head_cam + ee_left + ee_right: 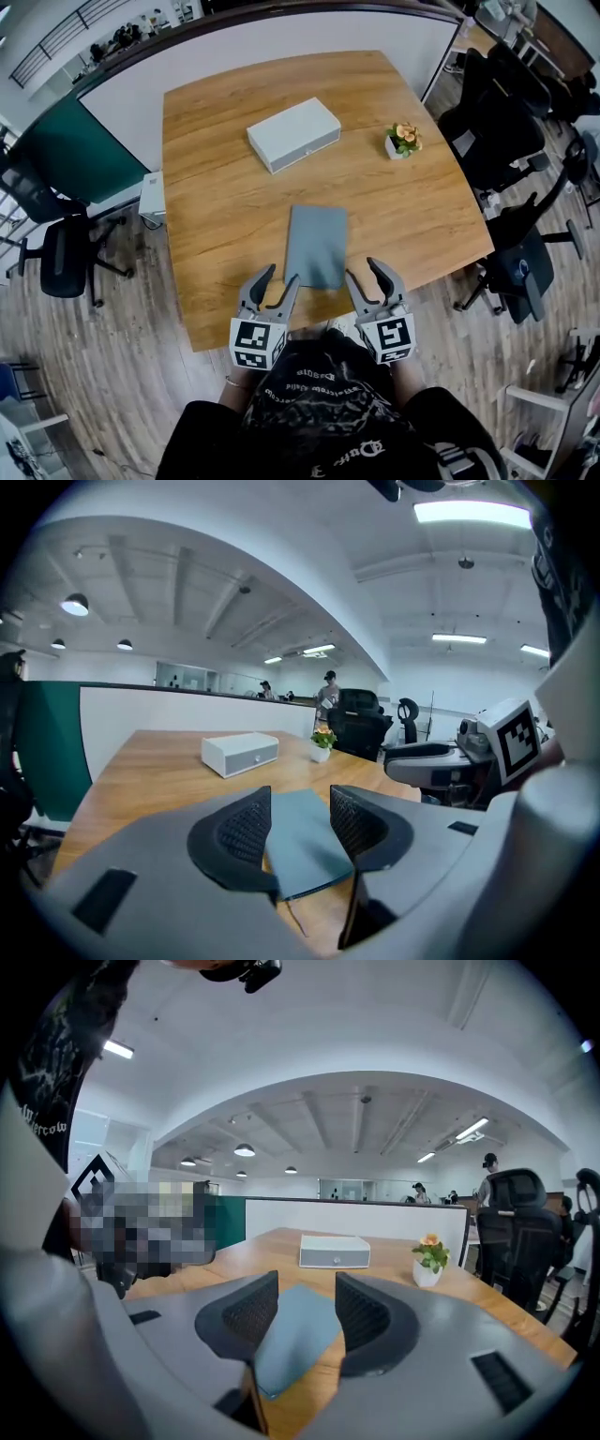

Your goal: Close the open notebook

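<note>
The notebook [317, 246] lies flat on the counter [216, 178], close to the counter's near edge, with its grey-blue cover on top and no page showing. To my eye it is already shut, so the task looks done, or nearly so. In the head view its long axis runs from 12 to 6 o'clock, leaning only slightly, and its short near edge faces me.

My two tongs flank that near edge. The left tongs [279, 275] sit at about 7 o'clock from the notebook's middle, just off its near left corner. The right tongs [362, 269] sit at about 5 o'clock, just off the near right corner. Both stand with their jaws apart and nothing between the pads. In each gripper view I see the cover through the gap, lower down and further out, not touching either jaw. Neither hand looks clearly nearer, since both hover over the counter's edge with the notebook straight ahead at 12 o'clock.

If the cover needed one more press, I judge either hand could reach forward and down along that long axis.

Beyond the notebook, at 12 o'clock, lies a pale box [292, 134]. At about 2 o'clock, well apart from it, stands a small flower pot [404, 140].
</note>
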Motion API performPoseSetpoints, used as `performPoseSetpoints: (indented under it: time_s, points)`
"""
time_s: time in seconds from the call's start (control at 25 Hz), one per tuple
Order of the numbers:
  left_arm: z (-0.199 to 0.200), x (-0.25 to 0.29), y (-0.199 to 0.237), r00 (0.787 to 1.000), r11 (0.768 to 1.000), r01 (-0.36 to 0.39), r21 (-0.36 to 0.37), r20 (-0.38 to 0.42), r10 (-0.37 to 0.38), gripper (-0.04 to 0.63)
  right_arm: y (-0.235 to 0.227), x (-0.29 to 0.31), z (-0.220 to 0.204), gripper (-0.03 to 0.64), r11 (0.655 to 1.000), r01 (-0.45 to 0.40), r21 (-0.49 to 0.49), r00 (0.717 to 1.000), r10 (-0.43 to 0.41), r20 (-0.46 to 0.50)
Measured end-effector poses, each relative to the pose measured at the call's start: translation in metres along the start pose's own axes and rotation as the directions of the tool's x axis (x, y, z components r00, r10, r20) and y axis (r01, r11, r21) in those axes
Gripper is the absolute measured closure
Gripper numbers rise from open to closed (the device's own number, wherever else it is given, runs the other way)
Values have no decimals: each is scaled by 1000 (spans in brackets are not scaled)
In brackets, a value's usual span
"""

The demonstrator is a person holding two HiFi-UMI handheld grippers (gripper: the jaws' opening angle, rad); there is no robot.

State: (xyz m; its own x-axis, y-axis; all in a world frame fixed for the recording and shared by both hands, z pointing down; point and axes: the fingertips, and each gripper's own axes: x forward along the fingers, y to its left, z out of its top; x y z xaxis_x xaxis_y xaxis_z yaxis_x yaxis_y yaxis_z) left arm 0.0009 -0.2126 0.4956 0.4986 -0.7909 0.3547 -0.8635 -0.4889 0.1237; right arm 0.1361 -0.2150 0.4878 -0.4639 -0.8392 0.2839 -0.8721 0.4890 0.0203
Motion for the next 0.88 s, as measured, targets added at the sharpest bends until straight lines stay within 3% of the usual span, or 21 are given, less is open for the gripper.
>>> performPoseSetpoints:
  time_s: [0.12,0.2,0.52,0.68,0.8,0.88]
  points:
    - [11,-16,18,995,997,-78,16,62,77,390,1,5,17,436,999,-12,-41,998,14,56]
    - [12,-23,27,992,994,-108,11,73,107,390,0,6,18,436,999,-12,-51,999,15,40]
    - [13,-29,36,987,991,-134,-13,84,135,442,-12,2,17,440,996,12,-93,999,-8,39]
    - [18,-28,35,978,986,-165,-39,124,168,534,-15,-3,13,530,994,31,-105,999,-28,24]
    - [22,-27,31,971,982,-179,-62,149,186,563,-19,-8,7,609,993,35,-115,999,-34,16]
    - [22,-24,25,975,986,-159,-59,147,166,572,-21,-10,9,609,991,29,-132,999,-25,34]
